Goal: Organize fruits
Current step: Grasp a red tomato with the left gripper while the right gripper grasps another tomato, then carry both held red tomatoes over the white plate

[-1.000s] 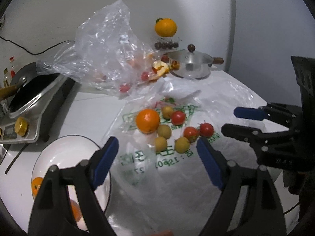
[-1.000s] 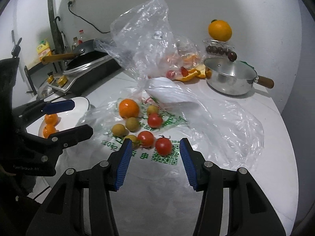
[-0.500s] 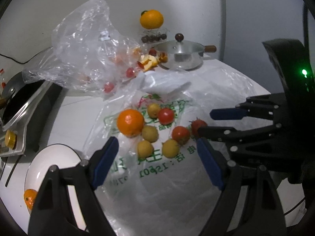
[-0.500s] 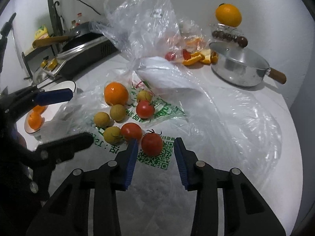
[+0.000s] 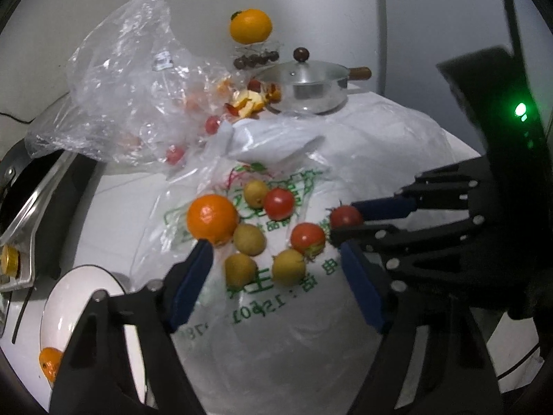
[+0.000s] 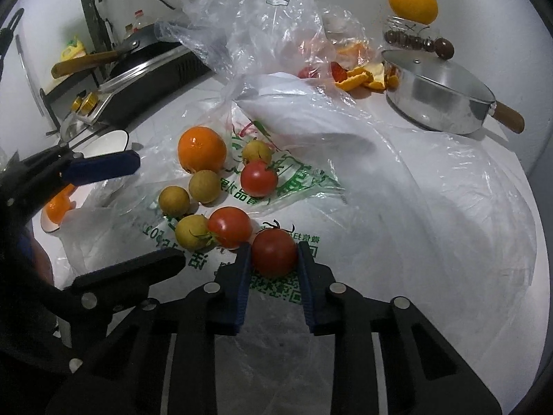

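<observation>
Both grippers have dropped closer to the fruit since a second ago, and the right gripper (image 6: pixel 273 254) has gone from gaping to clamped on the nearest tomato (image 6: pixel 274 251), pads pressing both its sides.

Flattened plastic bag (image 6: pixel 397 207), green print, spread over the white table (image 5: pixel 110 204): carries all loose fruit.
Crumpled clear bag (image 5: pixel 121 79), behind: small red fruit inside, kind unclear through the film.
Steel pan (image 6: pixel 439 100), lidded, wooden handle, far right; orange peel (image 6: pixel 363 77) just beside it.
White plate (image 5: pixel 69 307), left of the bag: holds an orange piece (image 5: pixel 48 363).
Left gripper (image 5: pixel 276 276): jaws closing, pads touching nothing, two yellow-brown fruits (image 5: pixel 288 267) between them.
Whole orange (image 6: pixel 201 148), at the left of the pile, just beyond one left pad.
Two more tomatoes (image 6: pixel 230 226), free, on the bag.
</observation>
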A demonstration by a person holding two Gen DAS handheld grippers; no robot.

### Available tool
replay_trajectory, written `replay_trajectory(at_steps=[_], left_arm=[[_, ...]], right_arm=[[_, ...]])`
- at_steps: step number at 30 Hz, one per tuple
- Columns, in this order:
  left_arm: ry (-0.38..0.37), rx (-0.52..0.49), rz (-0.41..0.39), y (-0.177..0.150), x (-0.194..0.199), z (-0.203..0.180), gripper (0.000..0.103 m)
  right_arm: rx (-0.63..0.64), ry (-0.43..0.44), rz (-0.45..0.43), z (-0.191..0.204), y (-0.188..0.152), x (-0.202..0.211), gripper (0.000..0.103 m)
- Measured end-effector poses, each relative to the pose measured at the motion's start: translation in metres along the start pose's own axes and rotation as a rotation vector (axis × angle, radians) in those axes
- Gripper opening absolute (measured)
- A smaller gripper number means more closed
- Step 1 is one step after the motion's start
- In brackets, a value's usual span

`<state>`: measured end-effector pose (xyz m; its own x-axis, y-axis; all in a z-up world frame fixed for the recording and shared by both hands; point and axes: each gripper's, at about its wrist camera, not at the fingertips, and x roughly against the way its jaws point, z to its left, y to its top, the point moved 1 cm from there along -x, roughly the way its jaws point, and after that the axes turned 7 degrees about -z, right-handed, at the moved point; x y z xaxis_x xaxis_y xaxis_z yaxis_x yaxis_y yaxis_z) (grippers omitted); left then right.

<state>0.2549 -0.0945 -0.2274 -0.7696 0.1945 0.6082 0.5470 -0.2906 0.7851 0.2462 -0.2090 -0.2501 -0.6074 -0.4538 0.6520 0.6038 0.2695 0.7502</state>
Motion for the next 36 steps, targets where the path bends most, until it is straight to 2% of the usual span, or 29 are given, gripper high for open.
replay_trajectory(at_steps=[3, 4, 5, 9, 20, 22, 27, 36], left_arm=[[-0.016, -0.031, 0.002, 0.003, -0.003, -0.008, 0.073], [-0.024, -0.043, 0.004, 0.004, -0.005, -0.011, 0.062], [-0.029, -0.053, 0.015, 0.005, -0.008, -0.014, 0.058], [-0.032, -0.076, 0.037, 0.009, -0.019, -0.019, 0.051], [-0.055, -0.099, 0.11, 0.008, -0.046, -0.027, 0.047], [-0.058, -0.106, 0.117, 0.007, -0.048, -0.028, 0.039], [-0.054, -0.121, 0.112, 0.006, -0.049, -0.029, 0.029], [-0.076, -0.104, 0.076, 0.009, -0.033, -0.024, 0.029]], right_arm=[[-0.012, -0.009, -0.024, -0.006, 0.001, 0.008, 0.027], [-0.02, -0.012, -0.033, -0.009, 0.001, 0.011, 0.027], [-0.027, -0.016, -0.043, -0.012, 0.001, 0.015, 0.027], [-0.05, -0.034, -0.071, -0.025, 0.0, 0.026, 0.027], [-0.062, -0.024, -0.1, -0.035, -0.002, 0.033, 0.027], [-0.064, -0.024, -0.102, -0.035, -0.002, 0.033, 0.027], [-0.056, -0.027, -0.109, -0.034, -0.001, 0.034, 0.027], [-0.039, -0.045, -0.129, -0.024, 0.004, 0.042, 0.027]])
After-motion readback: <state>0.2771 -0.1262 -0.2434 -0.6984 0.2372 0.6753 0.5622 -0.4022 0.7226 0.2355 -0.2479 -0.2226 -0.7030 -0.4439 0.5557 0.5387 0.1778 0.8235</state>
